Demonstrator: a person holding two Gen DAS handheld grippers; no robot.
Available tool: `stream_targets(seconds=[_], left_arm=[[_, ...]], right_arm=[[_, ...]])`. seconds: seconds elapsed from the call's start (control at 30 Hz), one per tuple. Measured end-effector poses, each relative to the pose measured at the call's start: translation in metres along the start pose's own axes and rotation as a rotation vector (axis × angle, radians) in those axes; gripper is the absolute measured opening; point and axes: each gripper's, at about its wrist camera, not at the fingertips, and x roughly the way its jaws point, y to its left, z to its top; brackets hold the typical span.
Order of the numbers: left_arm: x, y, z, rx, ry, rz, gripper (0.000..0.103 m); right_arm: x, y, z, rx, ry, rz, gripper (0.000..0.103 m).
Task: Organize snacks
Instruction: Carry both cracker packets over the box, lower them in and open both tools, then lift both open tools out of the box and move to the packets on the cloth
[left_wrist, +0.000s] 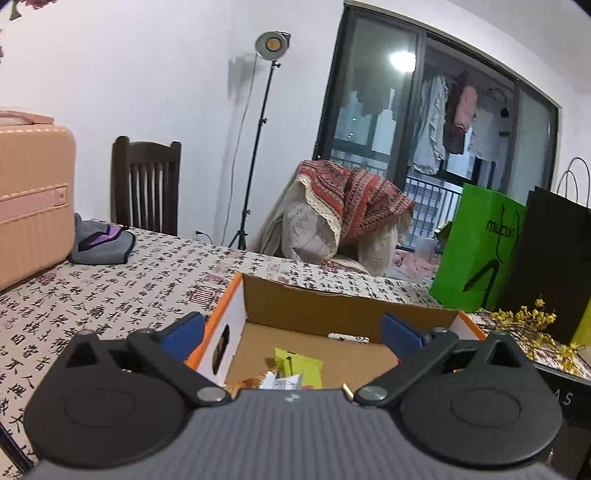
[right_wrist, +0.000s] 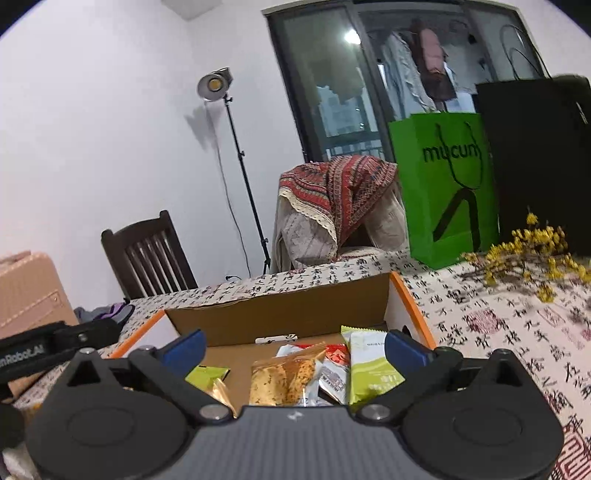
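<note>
An open cardboard box (left_wrist: 332, 310) with orange-edged white sides sits on the table, and snack packets lie inside it. My left gripper (left_wrist: 293, 330) hovers over the box's near left part, open, with nothing between its blue fingertips (left_wrist: 184, 330). A lime-green packet (left_wrist: 297, 365) lies below it. My right gripper (right_wrist: 295, 349) hangs open over the same cardboard box (right_wrist: 280, 306), nothing between its pads. Beneath it lie a clear bag of golden biscuits (right_wrist: 282, 378), a green-and-white packet (right_wrist: 369, 369) and a red-and-white packet (right_wrist: 334, 369). Part of the left gripper's black body (right_wrist: 55, 347) shows at the left edge.
A calligraphy-print tablecloth (left_wrist: 122, 291) covers the table. A pink suitcase (left_wrist: 31, 206) and a grey pouch (left_wrist: 101, 242) lie at the left. A green paper bag (right_wrist: 448, 188), a black bag (right_wrist: 539, 158) and yellow dried flowers (right_wrist: 532, 254) stand right of the box. A dark wooden chair (left_wrist: 146, 182) stands behind.
</note>
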Motion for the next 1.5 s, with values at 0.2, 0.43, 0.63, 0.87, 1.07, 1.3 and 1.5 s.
stream_targets(seconds=[0.2, 0.43, 0.63, 0.87, 1.07, 1.3, 1.5], left_arm=[[-0.002, 0.001, 0.000, 0.003, -0.004, 0.001, 0.103], [-0.008, -0.004, 0.007, 0.011, -0.006, 0.016, 0.103], [-0.022, -0.002, 0.013, 0.015, 0.030, 0.024, 0.103], [-0.046, 0.015, 0.009, 0.010, 0.050, 0.014, 0.103], [-0.073, 0.028, 0.001, 0.033, 0.050, -0.011, 0.103], [-0.105, 0.045, -0.010, 0.036, 0.051, -0.046, 0.103], [-0.121, 0.055, -0.024, 0.061, 0.074, -0.051, 0.103]], right_arm=[[-0.004, 0.002, 0.001, -0.013, -0.018, 0.006, 0.103], [-0.016, 0.010, 0.010, -0.049, -0.043, 0.004, 0.103], [-0.030, 0.017, 0.019, -0.046, -0.022, -0.034, 0.103], [-0.053, 0.021, 0.012, -0.058, 0.007, -0.064, 0.103], [-0.079, 0.028, -0.001, -0.078, 0.031, -0.078, 0.103], [-0.108, 0.041, -0.020, -0.117, 0.053, -0.070, 0.103], [-0.124, 0.048, -0.038, -0.132, 0.089, -0.062, 0.103]])
